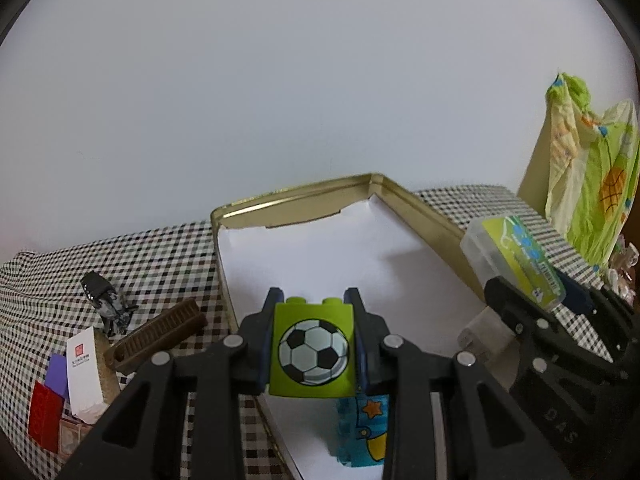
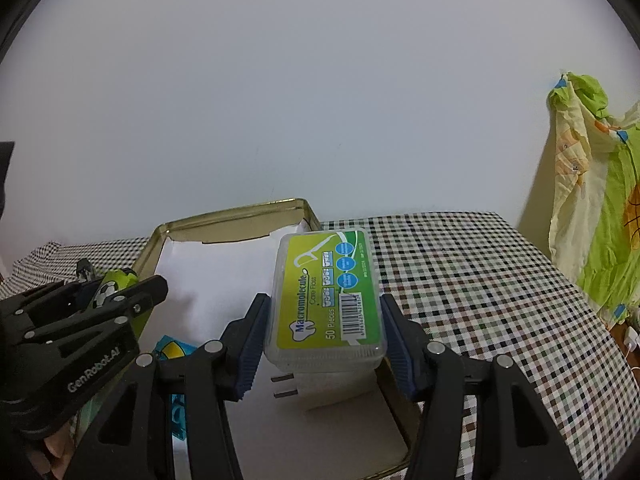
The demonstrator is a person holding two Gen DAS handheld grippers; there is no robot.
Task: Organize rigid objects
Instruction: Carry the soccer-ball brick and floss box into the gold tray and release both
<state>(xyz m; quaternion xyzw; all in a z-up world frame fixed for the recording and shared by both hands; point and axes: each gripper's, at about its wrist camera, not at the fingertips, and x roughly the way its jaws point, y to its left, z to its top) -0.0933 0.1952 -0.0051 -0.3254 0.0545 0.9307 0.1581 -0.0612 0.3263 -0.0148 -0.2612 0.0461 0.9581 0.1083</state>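
Observation:
My left gripper (image 1: 313, 320) is shut on a green toy brick with a football picture (image 1: 312, 350) and holds it over the gold tin (image 1: 296, 196), which is lined with white paper. A blue patterned brick (image 1: 366, 432) lies in the tin under it. My right gripper (image 2: 324, 328) is shut on a clear floss-pick box with a green label (image 2: 328, 296), held over the tin's right side (image 2: 240, 216). A white plug adapter (image 2: 320, 390) lies in the tin beneath the box. The right gripper with the box also shows in the left wrist view (image 1: 516, 260).
On the checkered cloth (image 2: 480, 280) left of the tin lie a brown brush (image 1: 160, 334), a dark clip (image 1: 106, 300), a white card (image 1: 82, 368) and red and purple pieces (image 1: 46, 416). A green patterned cloth (image 2: 600, 220) hangs at the right.

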